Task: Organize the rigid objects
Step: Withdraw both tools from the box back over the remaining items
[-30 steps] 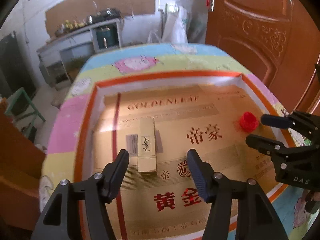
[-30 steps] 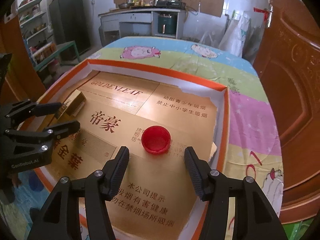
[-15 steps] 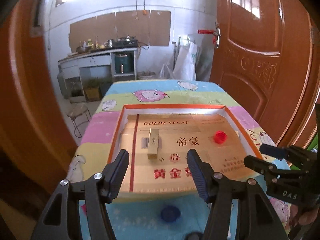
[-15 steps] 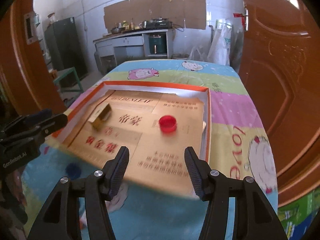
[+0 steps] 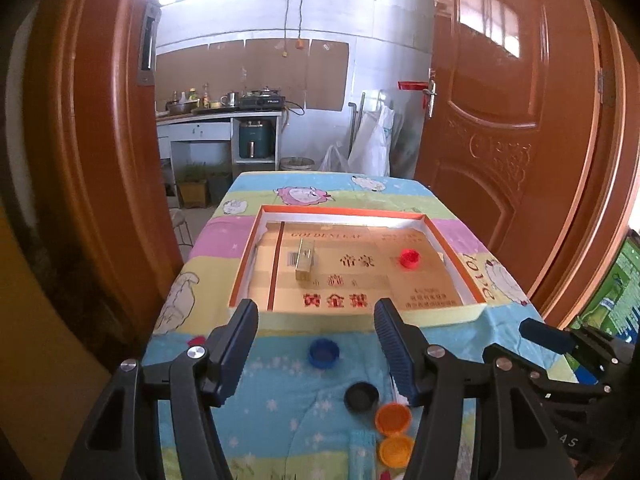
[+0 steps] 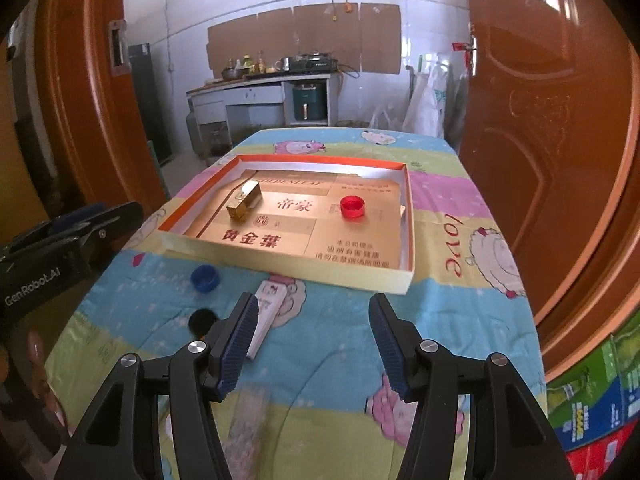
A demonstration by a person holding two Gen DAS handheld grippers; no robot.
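Likely a home kitchen: stove (image 6: 310, 65) on counter (image 6: 260, 80), fridge (image 6: 150, 100).

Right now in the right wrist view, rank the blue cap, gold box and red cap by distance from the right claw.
1. Blue cap: on the cloth, left, outside the tray.
2. Red cap: in the tray, right.
3. Gold box: in the tray, left; nearly level with the red cap, hard to call.

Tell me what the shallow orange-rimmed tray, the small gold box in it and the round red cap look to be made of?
The shallow orange-rimmed tray looks like thin cardboard: flat folded walls, white inside, with a printed gold sheet as its floor. The small gold box seems card with a glossy metallic finish, since it glints. The round red cap is probably moulded plastic: even colour and what look like ribbed sides.
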